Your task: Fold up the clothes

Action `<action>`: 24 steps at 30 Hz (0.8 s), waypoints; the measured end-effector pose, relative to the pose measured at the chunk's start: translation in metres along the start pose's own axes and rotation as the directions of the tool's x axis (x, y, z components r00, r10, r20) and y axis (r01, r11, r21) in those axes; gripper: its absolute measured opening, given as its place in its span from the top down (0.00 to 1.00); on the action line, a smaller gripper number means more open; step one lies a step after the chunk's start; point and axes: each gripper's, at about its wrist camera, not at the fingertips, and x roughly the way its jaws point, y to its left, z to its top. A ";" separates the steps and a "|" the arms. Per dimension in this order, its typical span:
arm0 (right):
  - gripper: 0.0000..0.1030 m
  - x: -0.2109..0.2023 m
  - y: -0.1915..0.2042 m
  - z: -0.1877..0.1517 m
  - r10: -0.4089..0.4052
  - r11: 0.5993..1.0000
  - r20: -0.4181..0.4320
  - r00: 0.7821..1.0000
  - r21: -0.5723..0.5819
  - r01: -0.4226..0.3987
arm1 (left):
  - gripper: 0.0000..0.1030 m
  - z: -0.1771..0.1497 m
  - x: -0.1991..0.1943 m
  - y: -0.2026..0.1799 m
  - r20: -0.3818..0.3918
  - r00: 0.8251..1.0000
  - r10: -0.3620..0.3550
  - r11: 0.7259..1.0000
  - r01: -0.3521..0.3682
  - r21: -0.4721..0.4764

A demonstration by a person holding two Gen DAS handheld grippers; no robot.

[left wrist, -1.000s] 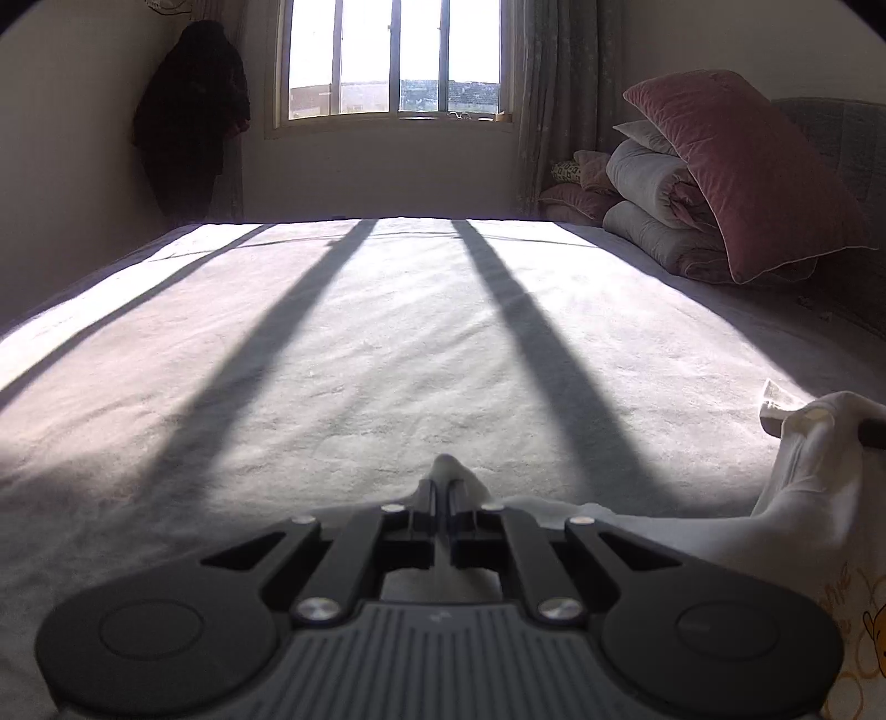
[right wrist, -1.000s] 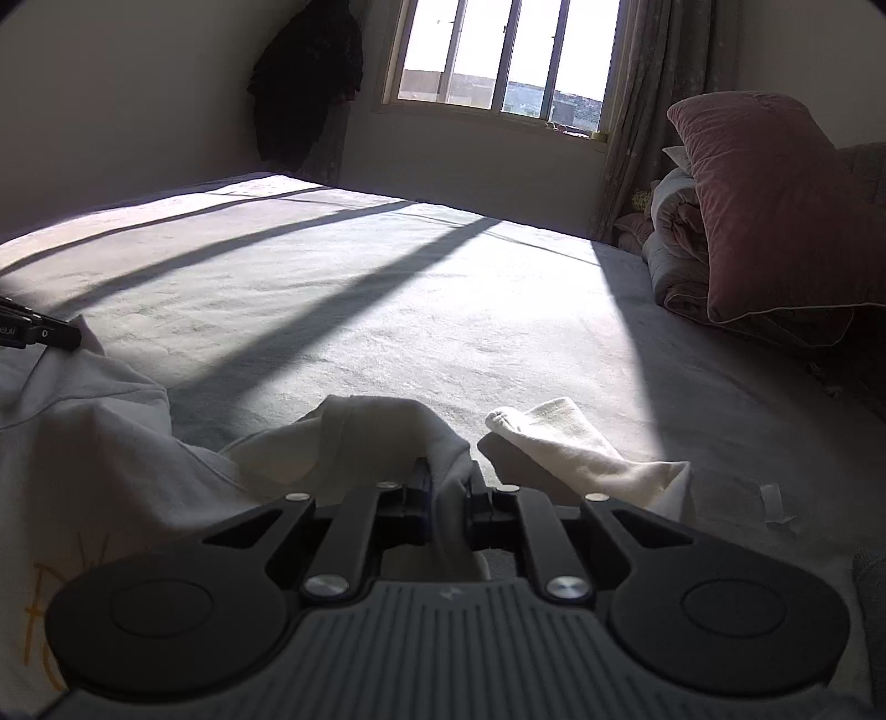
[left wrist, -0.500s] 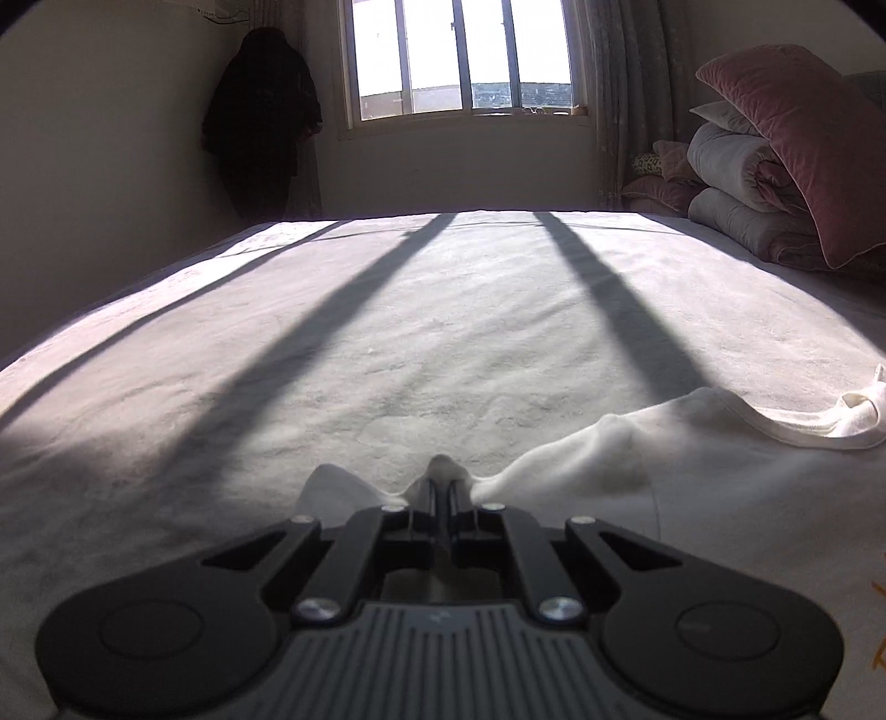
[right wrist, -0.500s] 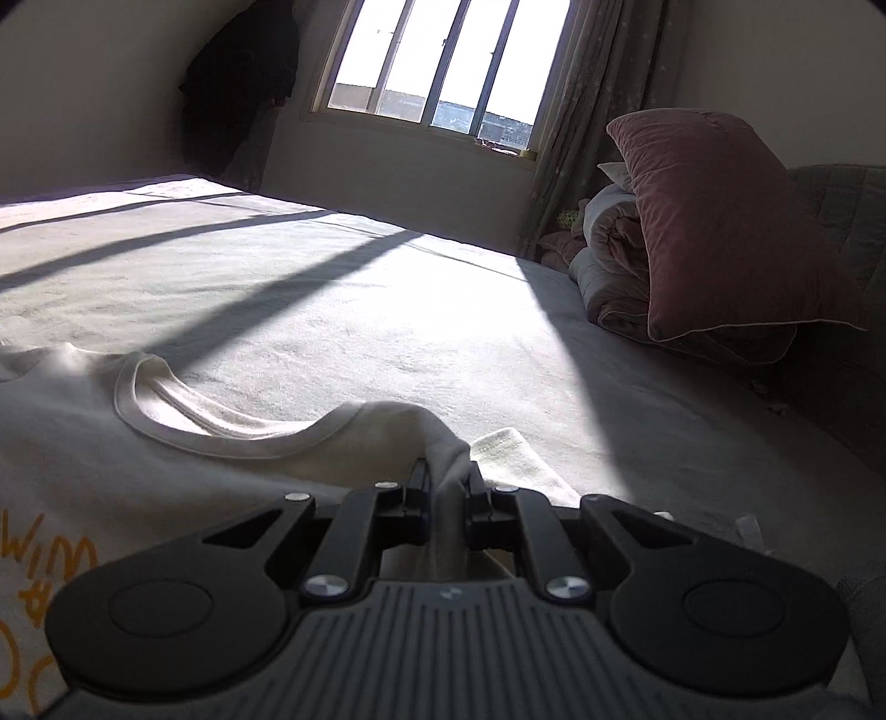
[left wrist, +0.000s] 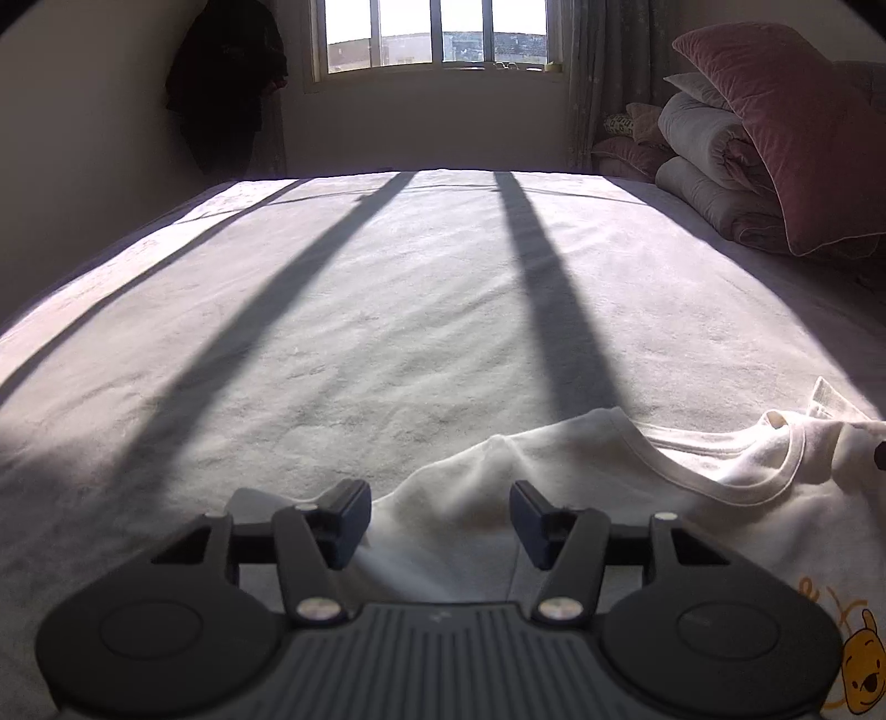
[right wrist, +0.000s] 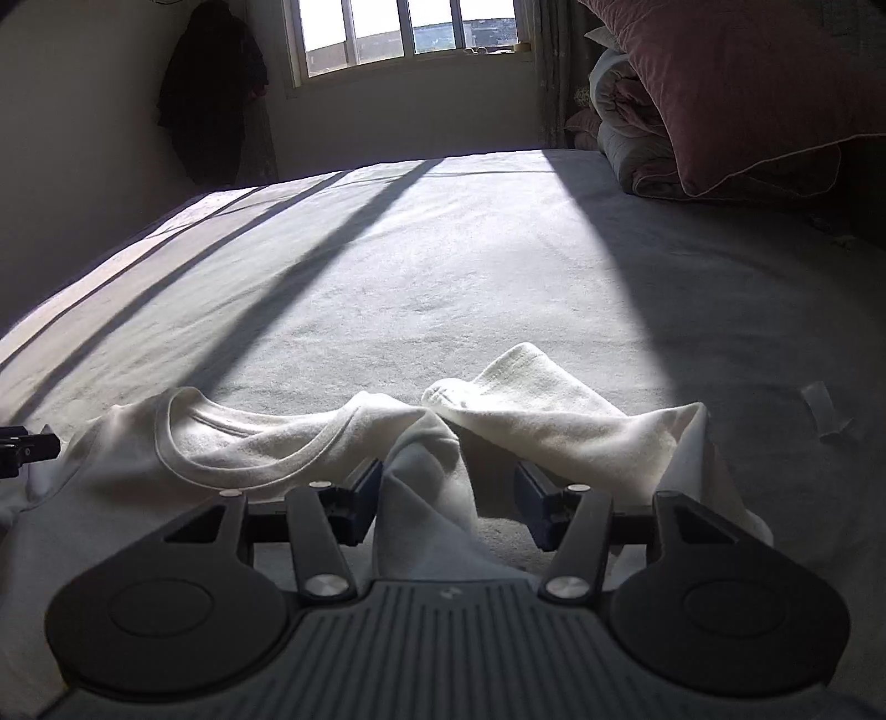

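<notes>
A cream sweatshirt (left wrist: 637, 487) with a ribbed collar (left wrist: 725, 487) and a yellow cartoon bear print (left wrist: 861, 670) lies on the bed. My left gripper (left wrist: 440, 520) is open over its left shoulder, the cloth lying loose between the fingers. In the right wrist view the same sweatshirt (right wrist: 249, 448) shows its collar at left and a sleeve (right wrist: 554, 410) bunched at right. My right gripper (right wrist: 448, 504) is open, a ridge of fabric standing between its fingers. The left gripper's tip (right wrist: 27, 448) shows at the left edge.
The grey bedspread (left wrist: 415, 310) stretches far ahead, striped by window shadows. Folded quilts (left wrist: 709, 160) and a pink pillow (left wrist: 775, 127) are stacked at the far right. A dark coat (left wrist: 227, 77) hangs in the far left corner beside the window (left wrist: 437, 33).
Both grippers have gone from shut on the sweatshirt's shoulders to open, and the garment now lies on the bed. Both cameras have swung slightly toward the window.
</notes>
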 end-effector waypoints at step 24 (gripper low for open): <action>0.45 -0.029 -0.143 -0.018 0.194 0.925 0.046 0.980 0.323 -0.198 | 0.42 0.022 0.028 -0.213 -0.081 0.872 -0.483 0.874 0.473 -0.112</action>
